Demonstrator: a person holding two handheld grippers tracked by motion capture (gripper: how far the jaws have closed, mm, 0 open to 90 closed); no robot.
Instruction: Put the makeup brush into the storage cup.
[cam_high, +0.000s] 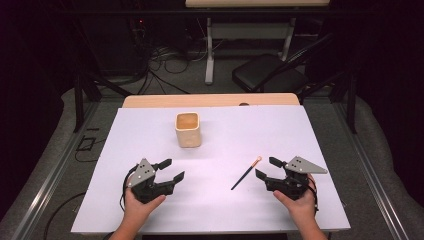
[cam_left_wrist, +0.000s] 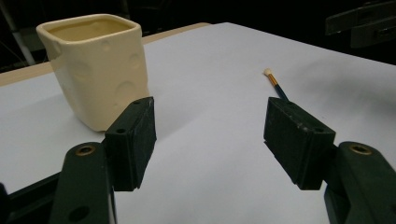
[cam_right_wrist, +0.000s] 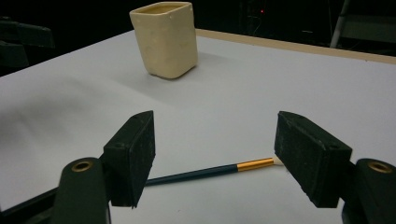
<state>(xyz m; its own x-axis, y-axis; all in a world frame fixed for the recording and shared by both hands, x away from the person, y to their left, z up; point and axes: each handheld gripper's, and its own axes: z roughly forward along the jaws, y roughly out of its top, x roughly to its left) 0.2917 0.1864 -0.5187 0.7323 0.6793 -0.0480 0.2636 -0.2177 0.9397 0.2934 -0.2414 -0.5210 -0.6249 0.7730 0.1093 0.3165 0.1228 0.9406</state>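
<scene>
Brush (cam_high: 246, 173) lies flat on the white tabletop (cam_high: 225, 200), just beside your right tool (cam_high: 264, 168), whose jaws stand wide around its thin handle. Cup (cam_high: 188, 129) stands upright, well apart, toward the far edge. Your left tool (cam_high: 170, 169) is wide too, holding nothing. Closing on so thin a handle, you may pinch the tabletop or roll the brush away.
</scene>
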